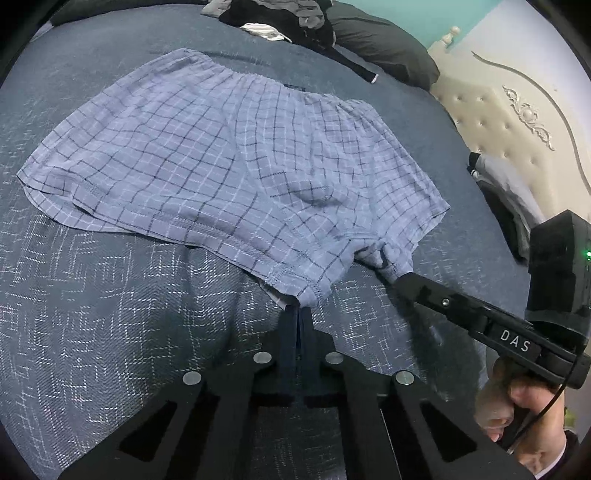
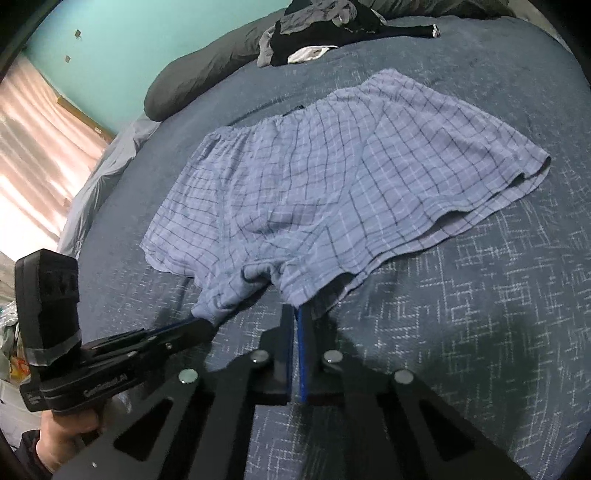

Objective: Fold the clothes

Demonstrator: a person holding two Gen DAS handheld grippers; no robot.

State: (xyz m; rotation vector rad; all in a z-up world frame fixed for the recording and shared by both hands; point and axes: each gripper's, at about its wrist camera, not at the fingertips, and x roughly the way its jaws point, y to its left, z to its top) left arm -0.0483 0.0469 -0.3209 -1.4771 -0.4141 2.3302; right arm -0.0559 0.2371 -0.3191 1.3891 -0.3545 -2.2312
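Two grippers pinch our shorts [image 1: 229,155].
We clamp hem with left gripper [image 1: 298,308] and right gripper [image 2: 295,308]; fingertips hidden under cloth.

Clothes pile [image 1: 280,18] cut by top edge; claw tips hidden under shorts [image 1: 229,155].

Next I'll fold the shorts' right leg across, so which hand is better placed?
Right, I think. The right gripper has its jaws shut on the hem of the shorts on that leg's side. The left gripper pinches the hem nearer the other leg.
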